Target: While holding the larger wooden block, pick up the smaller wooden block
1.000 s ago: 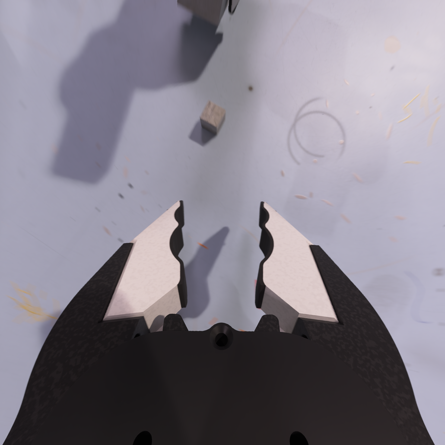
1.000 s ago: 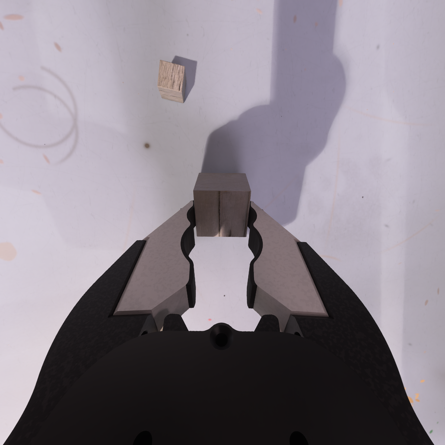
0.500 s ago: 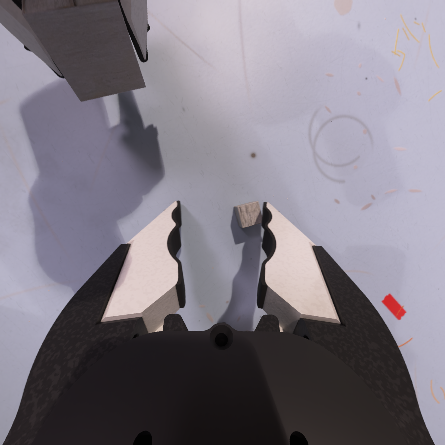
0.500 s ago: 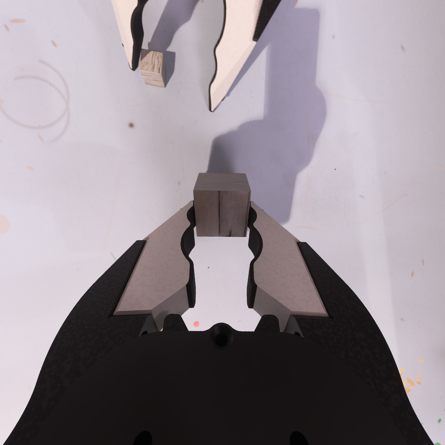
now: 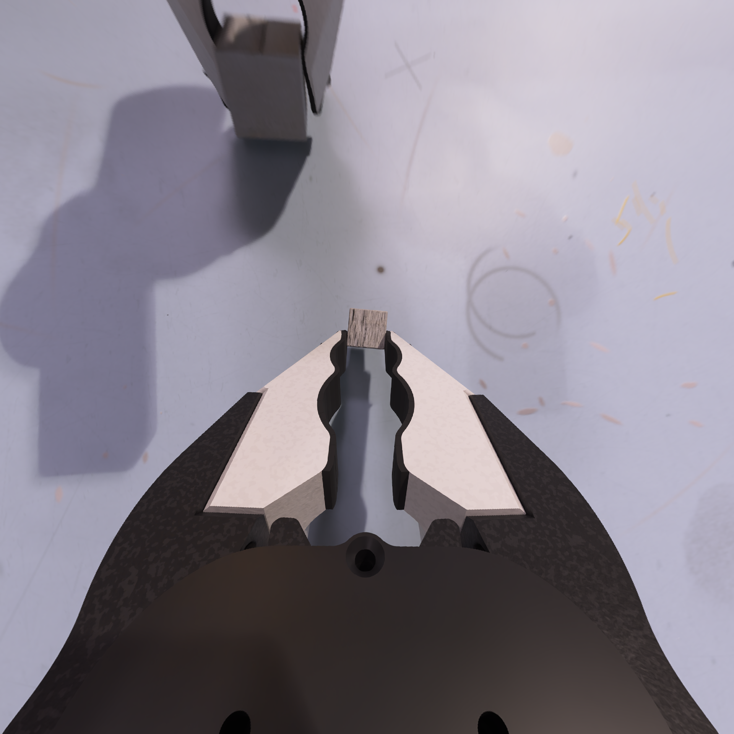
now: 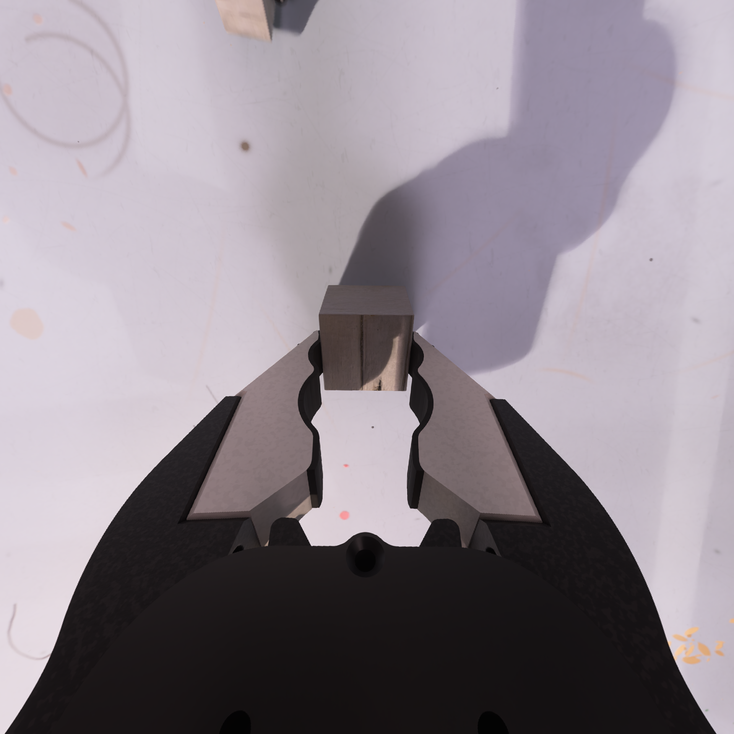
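My left gripper (image 5: 366, 338) is shut on the smaller wooden block (image 5: 366, 326), pinched at the fingertips and seemingly a little above the pale table (image 5: 536, 131). My right gripper (image 6: 365, 337) is shut on the larger wooden block (image 6: 365, 349), held off the table. In the left wrist view the larger block (image 5: 264, 95) shows at the top left between the right gripper's fingers (image 5: 323, 47). In the right wrist view the smaller block (image 6: 247, 18) shows at the top edge, partly cut off.
The table (image 6: 159, 278) bears ring-shaped scuffs (image 5: 512, 310), scratches, a small dark dot (image 5: 380, 269) and orange specks (image 6: 693, 651). Large gripper shadows (image 5: 119, 298) lie on it. No other objects are in view.
My left gripper has shut on the smaller block, which now sits centred at the fingertips and has risen. My right gripper still holds the larger block.
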Tool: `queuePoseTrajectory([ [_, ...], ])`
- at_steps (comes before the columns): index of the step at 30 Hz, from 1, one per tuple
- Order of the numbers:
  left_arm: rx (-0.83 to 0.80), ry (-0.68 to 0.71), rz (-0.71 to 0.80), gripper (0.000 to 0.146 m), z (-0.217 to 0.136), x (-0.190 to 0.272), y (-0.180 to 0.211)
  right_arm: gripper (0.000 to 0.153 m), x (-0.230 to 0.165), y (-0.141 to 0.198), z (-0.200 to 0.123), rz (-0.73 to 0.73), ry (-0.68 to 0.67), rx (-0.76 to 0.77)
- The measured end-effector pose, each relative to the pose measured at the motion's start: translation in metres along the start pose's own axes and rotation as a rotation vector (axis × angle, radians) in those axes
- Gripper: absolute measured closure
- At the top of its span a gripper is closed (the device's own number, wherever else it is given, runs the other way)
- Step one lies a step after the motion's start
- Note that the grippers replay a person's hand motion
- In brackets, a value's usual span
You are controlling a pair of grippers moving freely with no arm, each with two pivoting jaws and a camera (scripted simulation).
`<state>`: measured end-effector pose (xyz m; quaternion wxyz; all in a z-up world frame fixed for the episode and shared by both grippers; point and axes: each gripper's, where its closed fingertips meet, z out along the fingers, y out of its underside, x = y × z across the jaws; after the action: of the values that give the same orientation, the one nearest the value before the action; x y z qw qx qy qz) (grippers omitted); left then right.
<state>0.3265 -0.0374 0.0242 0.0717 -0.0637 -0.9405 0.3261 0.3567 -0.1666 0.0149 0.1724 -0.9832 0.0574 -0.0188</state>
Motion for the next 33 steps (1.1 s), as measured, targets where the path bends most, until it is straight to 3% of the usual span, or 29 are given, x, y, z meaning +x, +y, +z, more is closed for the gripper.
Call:
queuePoseTrajectory([
  [5, 0.191, -0.091, -0.078, 0.128, -0.032, 0.002, -0.022, 0.111, -0.007, -0.006, 0.004, 0.010, -0.043, -0.053],
  [8, 0.223, -0.166, -0.117, 0.128, -0.043, -0.001, -0.033, 0.111, -0.009, -0.014, 0.008, 0.001, -0.052, -0.070],
  [20, 0.102, -0.285, -0.272, 0.128, -0.041, -0.007, -0.037, 0.111, -0.008, -0.037, 0.019, -0.034, -0.070, -0.121],
  [33, 0.078, -0.300, -0.282, 0.128, -0.038, -0.005, -0.040, 0.111, -0.010, -0.035, 0.017, -0.082, -0.065, -0.161],
])
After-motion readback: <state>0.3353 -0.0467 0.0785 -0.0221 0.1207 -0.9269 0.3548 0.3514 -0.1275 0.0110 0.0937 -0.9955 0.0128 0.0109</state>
